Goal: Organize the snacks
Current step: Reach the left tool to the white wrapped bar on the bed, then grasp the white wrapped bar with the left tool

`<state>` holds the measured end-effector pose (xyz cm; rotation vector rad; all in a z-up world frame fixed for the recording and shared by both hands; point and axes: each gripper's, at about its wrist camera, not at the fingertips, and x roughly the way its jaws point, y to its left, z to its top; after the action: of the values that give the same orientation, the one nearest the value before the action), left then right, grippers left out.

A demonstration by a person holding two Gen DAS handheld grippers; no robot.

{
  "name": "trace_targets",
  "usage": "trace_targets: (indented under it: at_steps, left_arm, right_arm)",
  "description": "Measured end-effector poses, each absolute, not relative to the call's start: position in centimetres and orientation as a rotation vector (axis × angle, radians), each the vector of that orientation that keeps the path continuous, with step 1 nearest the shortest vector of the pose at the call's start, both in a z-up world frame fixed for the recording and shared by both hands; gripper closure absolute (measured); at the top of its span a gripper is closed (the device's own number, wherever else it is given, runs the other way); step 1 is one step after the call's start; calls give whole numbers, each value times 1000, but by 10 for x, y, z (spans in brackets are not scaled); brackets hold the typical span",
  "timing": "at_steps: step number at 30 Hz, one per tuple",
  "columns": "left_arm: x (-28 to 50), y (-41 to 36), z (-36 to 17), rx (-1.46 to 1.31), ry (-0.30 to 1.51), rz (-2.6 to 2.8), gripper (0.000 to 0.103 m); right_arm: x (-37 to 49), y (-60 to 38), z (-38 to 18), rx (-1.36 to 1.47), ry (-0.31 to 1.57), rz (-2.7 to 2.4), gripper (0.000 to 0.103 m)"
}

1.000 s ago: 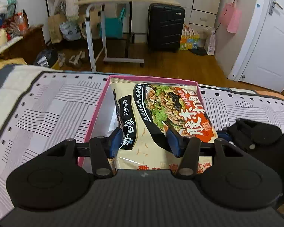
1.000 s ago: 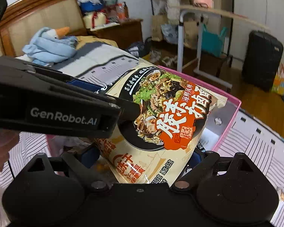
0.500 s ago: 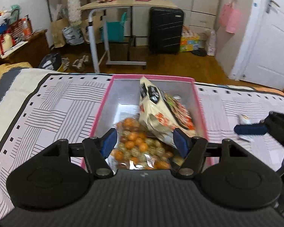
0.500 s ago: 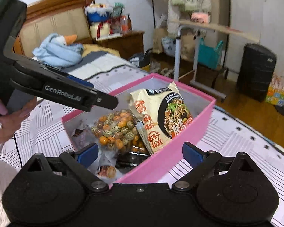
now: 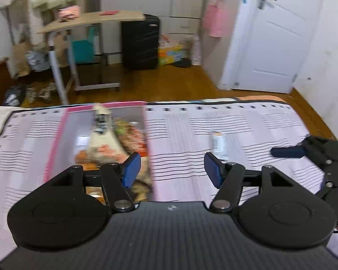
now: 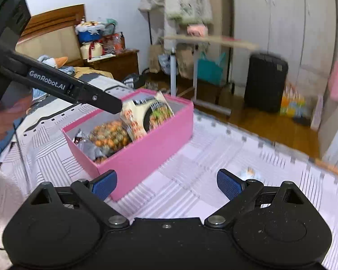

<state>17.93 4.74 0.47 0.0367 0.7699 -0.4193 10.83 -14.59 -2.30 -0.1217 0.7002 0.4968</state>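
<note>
A pink box (image 6: 146, 150) stands on the striped bedspread, also in the left wrist view (image 5: 56, 141). In it lie a cream noodle packet (image 6: 146, 114) leaning on the far wall and a clear bag of orange and green snacks (image 6: 110, 135). A small white snack packet (image 5: 218, 144) lies on the bedspread right of the box; it shows blurred in the right wrist view (image 6: 250, 171). My left gripper (image 5: 171, 171) is open and empty, over the box's right edge. My right gripper (image 6: 166, 184) is open and empty, right of the box.
The striped bedspread (image 5: 214, 123) ends at its far edge above a wooden floor (image 5: 169, 85). Beyond stand a rolling table (image 5: 90, 20), a black suitcase (image 5: 139, 42) and a white door (image 5: 281, 33). A headboard (image 6: 49, 31) and nightstand (image 6: 119, 63) are at left.
The noodle packet was let go into the box and both grippers opened. Both then pulled back and swung to the right, away from the box.
</note>
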Motion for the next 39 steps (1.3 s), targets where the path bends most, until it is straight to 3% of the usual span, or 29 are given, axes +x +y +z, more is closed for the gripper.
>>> trace_targets:
  at_steps: [14, 20, 28, 30, 33, 35, 39]
  left_arm:
    - [237, -73, -79, 0, 862, -488, 43]
    - [275, -100, -121, -41, 884, -477, 55]
    - [311, -117, -165, -85, 1019, -535, 67]
    - [310, -118, -170, -94, 1032, -543, 75]
    - [309, -123, -174, -132, 1062, -589, 83]
    - [306, -126, -176, -135, 1076, -582, 83]
    - [298, -132, -171, -73, 1037, -551, 83]
  right_arm:
    - [168, -203, -116, 82, 697, 310, 7]
    - [209, -197, -153, 24, 711, 293, 16]
    - [250, -213, -177, 77, 793, 212, 17]
    - [251, -215, -181, 78, 801, 226, 19]
    - [244, -207, -181, -7, 789, 234, 34]
    - [242, -204, -180, -41, 786, 239, 43]
    - [237, -206, -176, -18, 794, 230, 52]
